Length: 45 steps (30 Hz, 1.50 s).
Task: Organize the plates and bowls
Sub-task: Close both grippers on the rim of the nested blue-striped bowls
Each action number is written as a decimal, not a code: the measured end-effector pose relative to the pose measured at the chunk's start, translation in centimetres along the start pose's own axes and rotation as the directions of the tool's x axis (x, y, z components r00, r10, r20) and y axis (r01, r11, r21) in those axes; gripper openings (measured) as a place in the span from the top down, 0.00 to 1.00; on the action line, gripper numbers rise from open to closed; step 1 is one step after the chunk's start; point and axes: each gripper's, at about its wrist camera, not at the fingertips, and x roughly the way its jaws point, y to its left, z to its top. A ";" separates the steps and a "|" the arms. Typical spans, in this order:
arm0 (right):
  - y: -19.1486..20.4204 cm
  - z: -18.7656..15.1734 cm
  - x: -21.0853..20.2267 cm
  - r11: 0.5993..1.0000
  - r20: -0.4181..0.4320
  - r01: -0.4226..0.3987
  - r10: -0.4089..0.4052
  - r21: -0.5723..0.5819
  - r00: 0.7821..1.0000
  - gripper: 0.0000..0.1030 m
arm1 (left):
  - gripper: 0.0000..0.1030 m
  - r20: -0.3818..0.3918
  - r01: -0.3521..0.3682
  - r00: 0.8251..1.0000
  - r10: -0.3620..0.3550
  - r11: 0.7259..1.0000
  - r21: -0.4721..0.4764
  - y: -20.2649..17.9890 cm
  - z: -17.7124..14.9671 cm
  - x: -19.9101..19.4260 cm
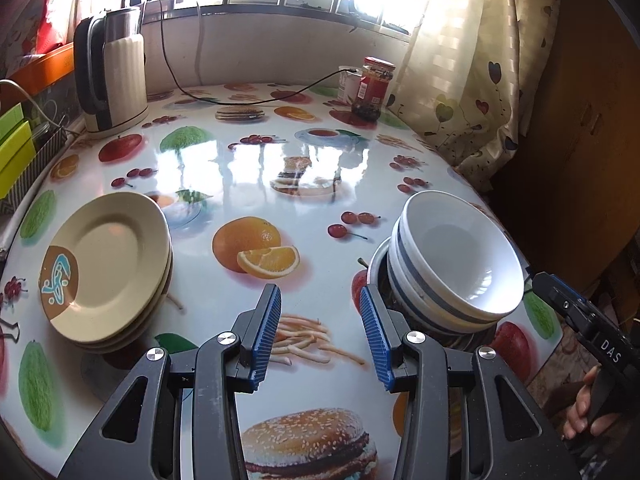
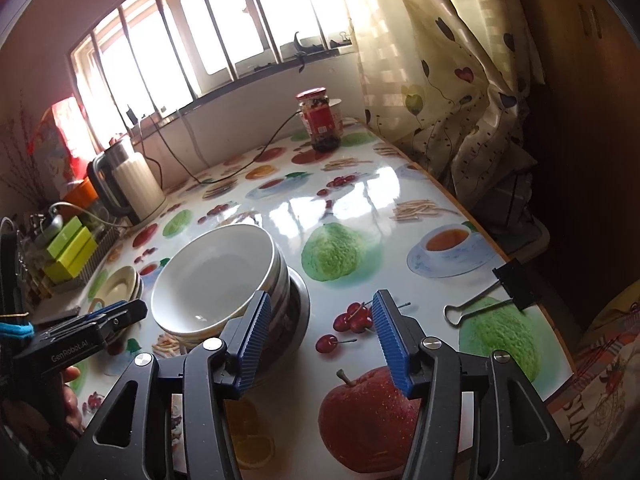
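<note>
The left gripper (image 1: 320,332) hangs over the table (image 1: 248,168) with its two blue pads spread apart. Nothing is between them, only the picture of fries on the shiny tablecloth. The stack of plates (image 1: 108,264) sits to the left of this gripper, a little ahead of it and not touching it. The plates are cream, and the top one has a brown patch with a blue squiggle. The stack of bowls (image 1: 456,256) sits to the right, very near the right pad, which partly covers the bottom of the stack. The bowls are white with blue stripes. They lean a bit and rest inside a metal dish (image 1: 378,264).

The right gripper (image 2: 318,340) is spread apart too and pinches nothing. Printed cherries and a red apple show between its pads. In this view the stack of bowls (image 2: 216,280) is just to the left of the left pad, which hides part of its side. I cannot tell if they touch. The plates (image 2: 122,286) are farther left, behind the bowls.

At the back of the table stand a kettle (image 1: 116,76) and a jar (image 1: 372,88) with a red lid. A black clip (image 2: 508,284) holds the cloth at the table's right edge.
</note>
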 end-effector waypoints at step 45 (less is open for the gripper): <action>-2.1 -1.6 5.7 0.964 -0.101 -0.233 0.247 0.129 0.964 0.77 | 0.63 -0.105 0.287 0.945 -0.310 0.940 -0.186 1.4 -0.8 5.3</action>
